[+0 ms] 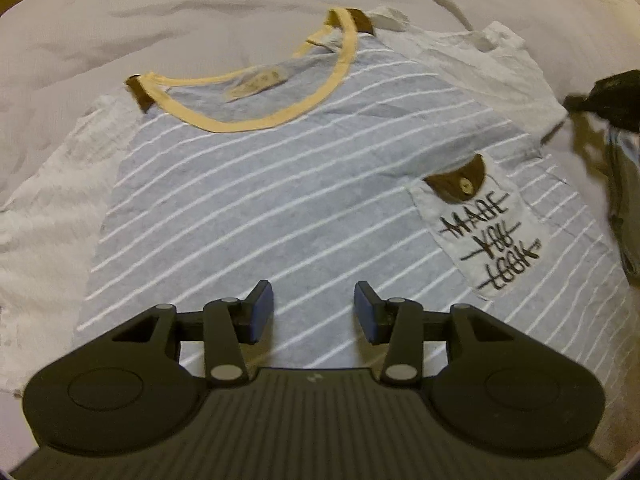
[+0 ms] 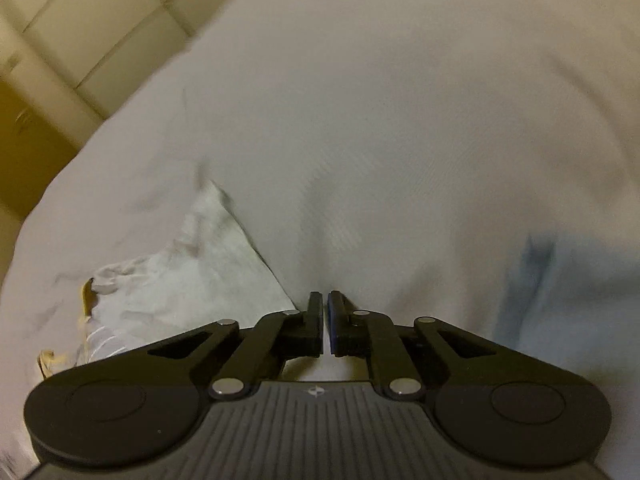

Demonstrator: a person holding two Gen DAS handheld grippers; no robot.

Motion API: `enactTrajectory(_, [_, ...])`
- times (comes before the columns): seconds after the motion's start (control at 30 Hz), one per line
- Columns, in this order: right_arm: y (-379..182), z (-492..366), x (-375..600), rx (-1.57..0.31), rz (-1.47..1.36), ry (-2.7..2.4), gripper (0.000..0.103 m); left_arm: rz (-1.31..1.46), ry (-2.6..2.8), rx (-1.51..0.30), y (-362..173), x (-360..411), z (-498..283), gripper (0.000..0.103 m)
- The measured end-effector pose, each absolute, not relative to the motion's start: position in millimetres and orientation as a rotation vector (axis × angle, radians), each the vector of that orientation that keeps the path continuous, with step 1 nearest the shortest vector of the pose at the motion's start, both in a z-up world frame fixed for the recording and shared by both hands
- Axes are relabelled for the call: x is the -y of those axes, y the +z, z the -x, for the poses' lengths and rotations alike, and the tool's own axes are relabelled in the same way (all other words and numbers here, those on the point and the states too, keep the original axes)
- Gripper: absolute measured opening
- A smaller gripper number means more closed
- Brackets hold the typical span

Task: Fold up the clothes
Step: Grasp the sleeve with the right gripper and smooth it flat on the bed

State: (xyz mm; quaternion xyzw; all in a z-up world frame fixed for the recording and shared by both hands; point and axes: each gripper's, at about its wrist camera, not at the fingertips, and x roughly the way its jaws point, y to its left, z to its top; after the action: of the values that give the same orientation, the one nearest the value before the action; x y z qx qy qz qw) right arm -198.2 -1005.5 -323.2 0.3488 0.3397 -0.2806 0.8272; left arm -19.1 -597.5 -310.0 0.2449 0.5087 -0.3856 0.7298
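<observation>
On the white chest pocket [image 1: 486, 232] of the grey, white-striped T-shirt [image 1: 256, 216] I read "MADE YOU LOOK", each word struck through. The tan label [image 1: 256, 82] inside the yellow collar is too blurred to read.

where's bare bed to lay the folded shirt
Free: white sheet beyond the shirt's yellow collar, and ahead of the right claw. Crowded: dark garment beside the pocket.

White bedsheet [image 2: 380, 100] — rumpled, tufted cream headboard [image 2: 80, 28]
</observation>
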Motion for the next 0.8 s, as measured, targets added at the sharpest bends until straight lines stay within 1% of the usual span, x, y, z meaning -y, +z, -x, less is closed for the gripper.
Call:
enactTrajectory(0.07, [-309, 182, 1003, -0.711, -0.631, -0.519, 0.030, -0.531, -0.832, -1.126, -312, 596, 14, 0.040])
enactTrajectory(0.17, [-301, 141, 1004, -0.739, -0.454, -0.402, 0.036, -0.525, -0.809, -1.133, -315, 593, 10, 0.041])
enactTrajectory(0.23, [-302, 108, 999, -0.783, -0.254, -0.309, 0.040, -0.521, -0.799, -1.133, -316, 591, 10, 0.041])
enactTrajectory(0.37, [-314, 52, 967, -0.909, 0.227, -0.094, 0.040, -0.518, -0.788, -1.132, -316, 590, 11, 0.042])
enactTrajectory(0.47, [-330, 36, 954, -0.976, 0.482, -0.039, 0.040, -0.509, -0.773, -1.139, -319, 588, 10, 0.042])
enactTrajectory(0.5, [-333, 33, 956, -0.983, 0.510, -0.067, 0.040, -0.504, -0.765, -1.141, -321, 587, 10, 0.042])
enactTrajectory(0.63, [-327, 31, 977, -0.948, 0.381, -0.271, 0.040, -0.486, -0.736, -1.134, -320, 583, 6, 0.042])
enactTrajectory(0.73, [-309, 50, 957, -0.881, 0.311, -0.298, 0.041, -0.485, -0.714, -1.128, -318, 575, 3, 0.045])
enactTrajectory(0.8, [-299, 69, 936, -0.857, 0.271, -0.285, 0.044, -0.498, -0.702, -1.129, -317, 566, 3, 0.045])
